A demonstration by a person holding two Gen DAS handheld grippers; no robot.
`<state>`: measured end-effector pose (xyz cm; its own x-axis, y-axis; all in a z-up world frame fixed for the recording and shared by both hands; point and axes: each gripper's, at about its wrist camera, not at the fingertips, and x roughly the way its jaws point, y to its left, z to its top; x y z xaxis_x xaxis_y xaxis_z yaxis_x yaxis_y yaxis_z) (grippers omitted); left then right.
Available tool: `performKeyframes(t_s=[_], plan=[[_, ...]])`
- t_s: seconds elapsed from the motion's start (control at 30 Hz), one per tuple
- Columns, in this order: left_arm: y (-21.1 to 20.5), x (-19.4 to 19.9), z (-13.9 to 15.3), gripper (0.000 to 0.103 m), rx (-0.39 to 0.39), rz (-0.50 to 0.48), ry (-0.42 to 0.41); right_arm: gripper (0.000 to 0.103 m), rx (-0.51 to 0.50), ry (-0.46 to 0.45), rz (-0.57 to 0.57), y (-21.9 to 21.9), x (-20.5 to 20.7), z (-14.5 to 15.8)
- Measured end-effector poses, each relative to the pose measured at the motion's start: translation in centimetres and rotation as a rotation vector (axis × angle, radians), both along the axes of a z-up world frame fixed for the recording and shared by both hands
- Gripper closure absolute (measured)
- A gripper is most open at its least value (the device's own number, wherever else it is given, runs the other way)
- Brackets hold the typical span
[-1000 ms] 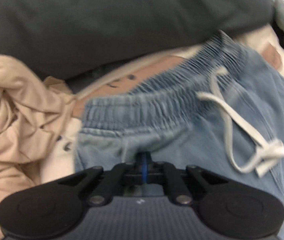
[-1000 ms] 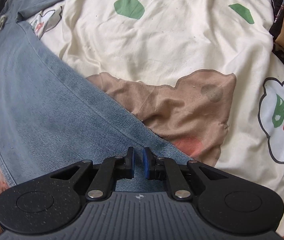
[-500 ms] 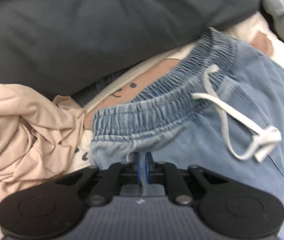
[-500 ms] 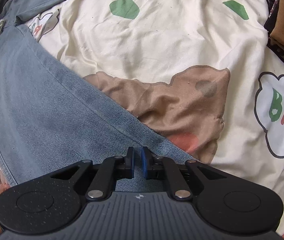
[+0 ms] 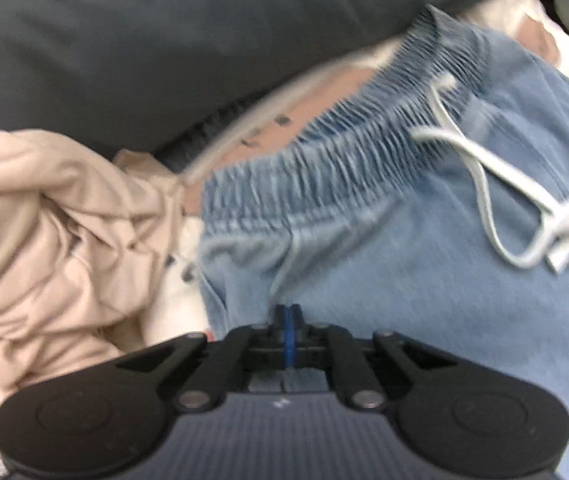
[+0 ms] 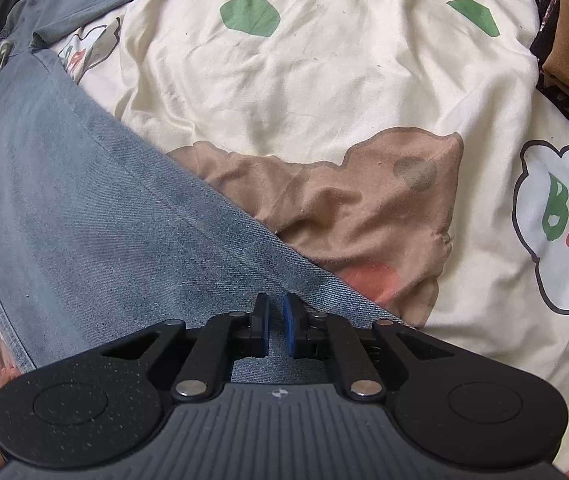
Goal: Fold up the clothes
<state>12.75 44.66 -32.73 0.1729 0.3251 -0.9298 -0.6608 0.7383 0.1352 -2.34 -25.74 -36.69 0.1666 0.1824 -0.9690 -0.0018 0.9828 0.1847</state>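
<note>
Only the left wrist view shows the jeans' [image 5: 424, 280] waistband [image 5: 344, 168], drawstring [image 5: 504, 184] and a beige garment [image 5: 56, 248] beside them. The left claw [image 5: 287, 320] pinches denim below the waistband. The right claw [image 6: 275, 328], slightly parted, grips a jeans leg [image 6: 96, 208] on the patterned bed sheet [image 6: 344, 80].

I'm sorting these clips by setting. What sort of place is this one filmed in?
Most likely a bedroom, with the work done on a bed. The jeans lie on a soft, wrinkled cartoon-print bedsheet. A dark grey cushion or duvet bulks behind the waistband, and a crumpled beige garment waits beside it.
</note>
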Motion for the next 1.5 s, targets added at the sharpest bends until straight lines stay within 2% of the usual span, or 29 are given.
performKeyframes(t_s=[0.07, 0.1, 0.2, 0.27, 0.33, 0.43, 0.5, 0.53, 0.63, 0.73, 0.87, 0.97, 1.0, 1.03, 1.1, 1.23, 1.37, 1.5], plan=[[0.7, 0.1, 0.5, 0.100, 0.080, 0.076, 0.030, 0.090, 0.000, 0.003, 0.004, 0.0, 0.1, 0.1], [1.3, 0.0, 0.7, 0.100, 0.086, 0.103, 0.032, 0.090, 0.000, 0.005, 0.005, 0.0, 0.1, 0.1], [1.3, 0.0, 1.5, 0.100, 0.037, 0.112, 0.002, 0.090, 0.010, 0.001, -0.006, -0.3, 0.0, 0.2], [0.5, 0.0, 2.6, 0.093, 0.032, 0.072, -0.022, 0.089, 0.020, -0.007, -0.018, -0.4, -0.1, 0.4], [-0.3, -0.1, 3.8, 0.093, 0.018, 0.050, -0.024, 0.090, 0.033, -0.017, -0.028, -0.6, -0.1, 0.6], [-1.3, -0.9, 6.3, 0.091, 0.014, 0.066, -0.023, 0.090, 0.065, -0.045, -0.034, -1.0, 0.1, 1.6], [-2.3, -1.3, 8.5, 0.085, 0.014, 0.066, -0.030, 0.090, 0.076, -0.078, -0.036, -1.1, 0.4, 2.6], [-2.8, -1.6, 9.6, 0.077, 0.014, 0.066, -0.034, 0.090, 0.083, -0.096, -0.037, -1.3, 0.5, 3.1], [-4.2, -2.3, 13.0, 0.063, 0.015, 0.066, -0.045, 0.090, 0.106, -0.151, -0.042, -1.9, 0.9, 4.5], [-5.9, -2.9, 16.6, 0.059, 0.011, 0.061, -0.067, 0.090, 0.121, -0.195, -0.048, -2.5, 1.2, 5.7], [-9.0, -3.3, 21.3, 0.046, 0.006, 0.038, -0.101, 0.090, 0.151, -0.258, -0.042, -3.4, 1.6, 7.8], [-11.1, -3.4, 24.0, 0.042, -0.006, 0.028, -0.127, 0.089, 0.167, -0.302, -0.034, -3.9, 2.2, 9.6], [-11.7, -3.3, 24.6, 0.042, -0.010, 0.022, -0.134, 0.084, 0.174, -0.317, -0.034, -4.1, 2.5, 10.1], [-12.2, -3.1, 25.2, 0.042, -0.014, 0.015, -0.141, 0.073, 0.179, -0.331, -0.034, -4.3, 2.7, 10.6], [-13.2, -2.5, 26.0, 0.042, -0.018, -0.002, -0.155, 0.068, 0.180, -0.357, -0.031, -4.5, 3.2, 11.4], [-14.1, -0.6, 26.2, 0.041, -0.044, -0.033, -0.166, 0.068, 0.176, -0.386, -0.014, -4.4, 4.6, 12.4], [-14.0, 2.3, 25.0, 0.041, -0.058, -0.082, -0.174, 0.066, 0.164, -0.408, -0.002, -4.0, 6.5, 12.6], [-13.6, 4.9, 22.6, 0.040, -0.084, -0.115, -0.184, 0.064, 0.149, -0.432, 0.011, -3.0, 8.8, 12.2]])
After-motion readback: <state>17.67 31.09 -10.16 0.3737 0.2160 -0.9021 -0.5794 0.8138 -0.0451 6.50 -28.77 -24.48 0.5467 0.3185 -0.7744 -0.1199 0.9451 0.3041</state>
